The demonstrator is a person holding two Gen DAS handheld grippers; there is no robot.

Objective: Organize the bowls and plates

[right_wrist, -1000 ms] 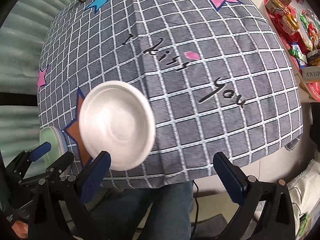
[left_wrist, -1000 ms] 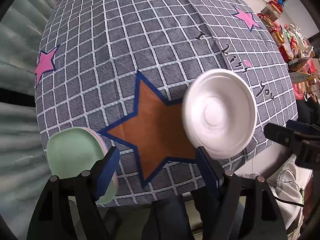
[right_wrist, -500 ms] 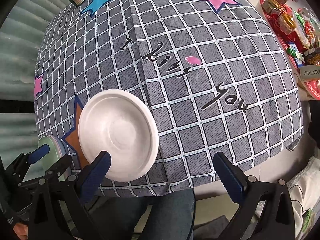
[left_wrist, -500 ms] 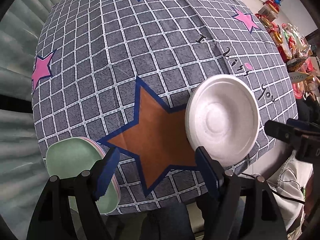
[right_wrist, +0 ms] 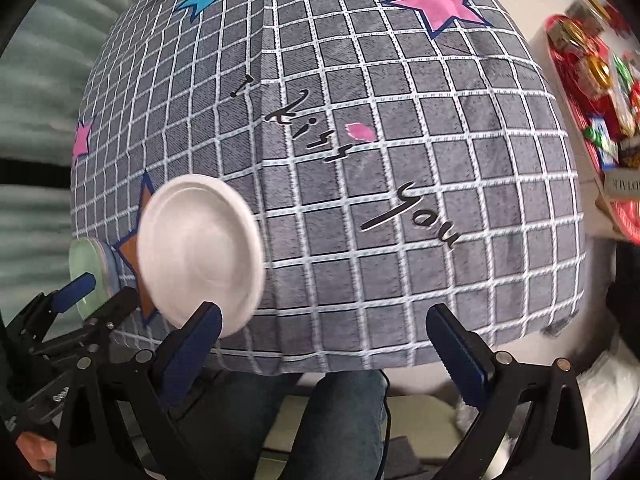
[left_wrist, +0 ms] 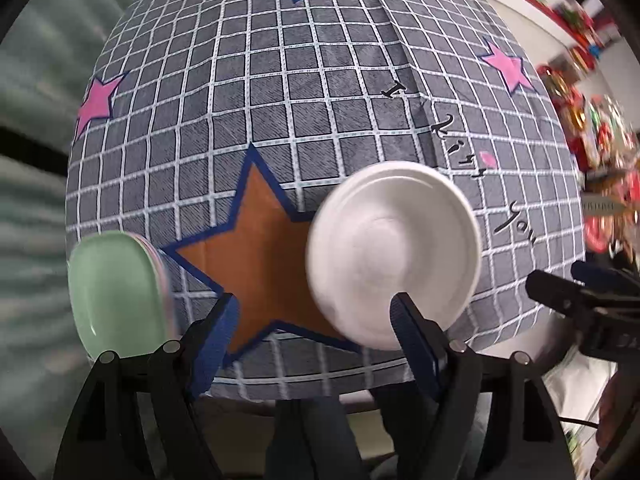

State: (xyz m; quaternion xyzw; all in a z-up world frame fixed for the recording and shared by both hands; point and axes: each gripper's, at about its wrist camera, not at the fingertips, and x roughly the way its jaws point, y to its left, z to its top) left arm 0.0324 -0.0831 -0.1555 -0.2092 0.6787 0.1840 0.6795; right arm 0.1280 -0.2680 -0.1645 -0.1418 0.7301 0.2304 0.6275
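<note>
Both pairs of tongs hang above the worktop [left_wrist: 288,92], which is covered by a grey checked cloth with stars, and both point down at it. The left tongs [left_wrist: 310,328] are released, blue pads spread wide with nothing between them; the right tongs [right_wrist: 324,340] are likewise spread and empty.

The white plate [left_wrist: 394,254] lies flat on the cloth near the front edge, just beside the brown star [left_wrist: 260,256] and overlapping one of its points. A stack of pastel plates with a green one on top [left_wrist: 116,292] sits at the front left corner, well apart from the white plate, with the star between them.

Compared with a second ago, the left view has shifted a little: the right pad of the left tongs now overlaps the near rim of the white plate in the picture, while the green stack sits further clear of the left pad. In the right wrist view the white plate [right_wrist: 200,252] sits slightly higher in the frame, above the left pad. The plates themselves have not moved on the cloth.

My reading is that the hands are lining up on the white plate, probably to carry it to the green stack. No grasp has begun, so the sorting of this plate is not yet under way.
</note>
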